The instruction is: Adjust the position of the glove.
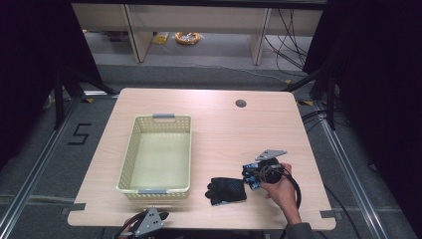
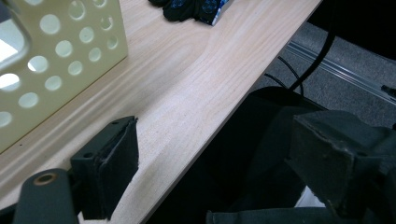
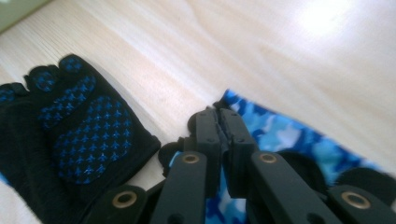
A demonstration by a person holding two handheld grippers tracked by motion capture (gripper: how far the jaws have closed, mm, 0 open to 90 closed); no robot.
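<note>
Right gripper pinched shut on blue camo glove near table front right, just beside black glove lying flat, fingertips toward basket, long axis across table; left gripper gaping, empty.

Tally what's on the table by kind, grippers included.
Gloves: 2, a black glove with blue dots lying flat and a blue camo glove under the right gripper
Baskets: 1, the cream basket
Grippers: 2, the right gripper with jaws closed at the blue camo glove, the left gripper open at the near edge
Total: 5
</note>
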